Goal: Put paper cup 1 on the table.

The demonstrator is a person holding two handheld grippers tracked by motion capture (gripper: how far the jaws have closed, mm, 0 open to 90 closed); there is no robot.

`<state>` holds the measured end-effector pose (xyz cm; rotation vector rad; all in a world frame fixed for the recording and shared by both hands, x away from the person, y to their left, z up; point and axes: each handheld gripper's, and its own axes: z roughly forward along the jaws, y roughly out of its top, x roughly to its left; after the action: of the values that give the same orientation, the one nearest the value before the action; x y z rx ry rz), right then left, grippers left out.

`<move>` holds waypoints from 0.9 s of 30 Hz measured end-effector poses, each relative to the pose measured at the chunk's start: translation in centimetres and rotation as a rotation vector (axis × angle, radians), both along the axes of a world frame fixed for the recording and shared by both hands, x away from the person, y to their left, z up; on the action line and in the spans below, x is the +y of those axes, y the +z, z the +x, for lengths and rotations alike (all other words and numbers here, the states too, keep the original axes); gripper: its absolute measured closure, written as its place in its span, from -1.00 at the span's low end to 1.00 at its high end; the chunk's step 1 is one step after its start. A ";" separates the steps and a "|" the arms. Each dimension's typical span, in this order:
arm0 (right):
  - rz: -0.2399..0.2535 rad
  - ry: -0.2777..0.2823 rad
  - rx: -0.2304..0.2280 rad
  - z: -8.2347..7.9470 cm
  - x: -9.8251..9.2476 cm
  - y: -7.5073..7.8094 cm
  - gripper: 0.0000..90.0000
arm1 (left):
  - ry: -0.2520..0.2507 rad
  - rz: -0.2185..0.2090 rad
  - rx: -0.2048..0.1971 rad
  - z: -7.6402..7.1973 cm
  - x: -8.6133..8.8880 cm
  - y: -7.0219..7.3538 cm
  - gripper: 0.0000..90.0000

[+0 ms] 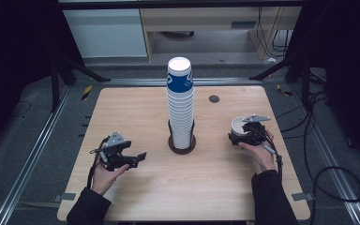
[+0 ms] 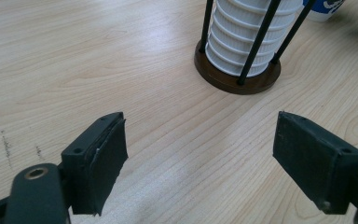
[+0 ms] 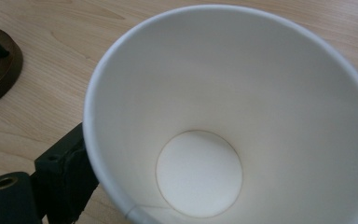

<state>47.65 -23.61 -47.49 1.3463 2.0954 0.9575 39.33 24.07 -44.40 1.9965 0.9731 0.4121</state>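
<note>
- My right gripper (image 1: 239, 133) sits on the right side of the wooden table (image 1: 136, 108), with a single white paper cup (image 1: 238, 125) standing upright between its jaws.
- In the right gripper view I look straight down into that paper cup (image 3: 228, 116); its rim and round bottom are clear, and one black jaw stands just beside its outer wall at the lower left. The other jaw is hidden behind the cup.
- I cannot tell from these views whether the pads press on the cup wall or stand just off it.
- My left gripper (image 1: 140, 157) rests low over the left half of the table, pointing toward the middle, its jaws well apart with nothing between them.
- In the left gripper view the two black pads (image 2: 105, 158) frame bare wood, and the brown round base of the cup holder (image 2: 235, 81) lies ahead of them.
- The tall stack of paper cups (image 1: 180, 105) stands in that holder at the table's centre, the top cup carrying a blue band.
</note>
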 end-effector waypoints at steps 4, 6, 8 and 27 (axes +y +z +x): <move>0.010 -0.001 -0.003 -0.5 -0.2 0.5 -0.86 | 0.001 -0.006 0.000 -0.1 0.1 0.1 -0.63; 0.011 -0.004 -0.032 -1.1 -0.2 0.5 -0.82 | 0.002 -0.007 -0.001 -0.1 0.2 0.2 -0.63; -0.003 -0.007 -0.015 -1.6 -0.2 0.6 -0.85 | 0.003 -0.012 -0.003 -0.2 0.2 0.3 -0.62; 0.008 -0.004 0.001 -5.9 -0.4 1.9 -0.85 | 0.015 -0.010 0.001 -0.3 0.5 0.4 -0.63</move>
<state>41.74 -24.00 -45.56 1.3554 2.0909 0.9647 39.04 24.60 -44.03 1.9819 0.9893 0.4136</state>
